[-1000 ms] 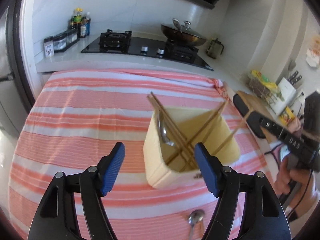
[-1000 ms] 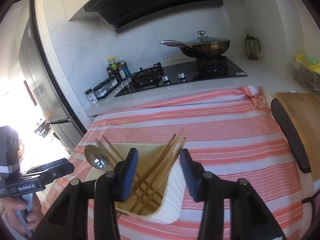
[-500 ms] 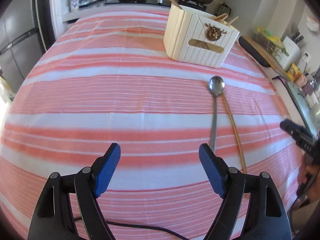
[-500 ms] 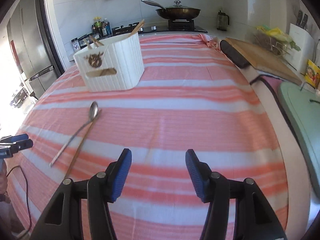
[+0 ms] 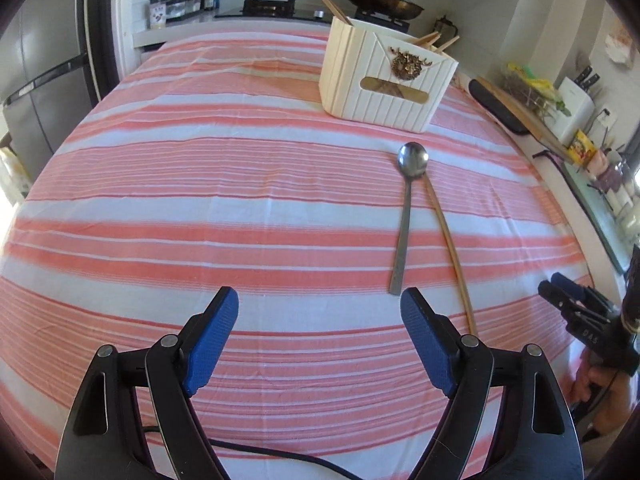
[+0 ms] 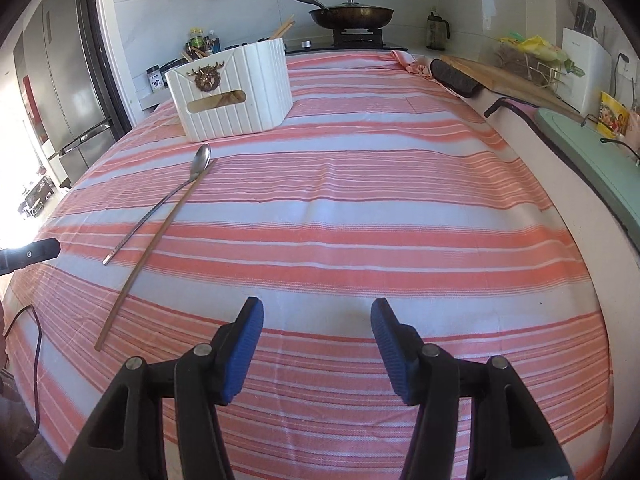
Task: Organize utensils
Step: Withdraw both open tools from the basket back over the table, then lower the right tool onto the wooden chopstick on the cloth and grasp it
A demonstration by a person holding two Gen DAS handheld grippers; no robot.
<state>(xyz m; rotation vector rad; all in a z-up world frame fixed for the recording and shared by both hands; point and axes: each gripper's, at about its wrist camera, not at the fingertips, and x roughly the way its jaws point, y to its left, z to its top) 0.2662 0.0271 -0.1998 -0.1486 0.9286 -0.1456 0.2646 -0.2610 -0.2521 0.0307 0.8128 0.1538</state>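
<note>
Both tongs empty over the striped bench (image 5: 200, 168): left tongs (image 5: 320, 330) spread wide and opening a bit more, nothing between the blue pads; right tongs (image 6: 317, 342) about half open, also bare cloth between the pads. Left on the bench are a metal spoon (image 5: 406, 216) and one wooden chopstick (image 5: 448, 240), lying side by side, spoon bowl and chopstick tip touching or nearly so just in front of the white ribbed holder (image 5: 384, 76), handles fanning apart toward the near edge. More chopsticks already stick up out of the holder, so the job looks mostly done, two items to go. Step in hand seems to be lining up for the next pick. Best bet: left tongs take the spoon at its near handle end, just ahead and a little right of the pads, where spoon and chopstick are well apart, so the neighbour isn't dragged. Come down low with the pads either side of the thin handle and close fully, it's flat on cloth and could slip or snag the fabric. Right tongs could take the chopstick by its near end. Mind the black cable (image 5: 280, 456) at the bench edge
</note>
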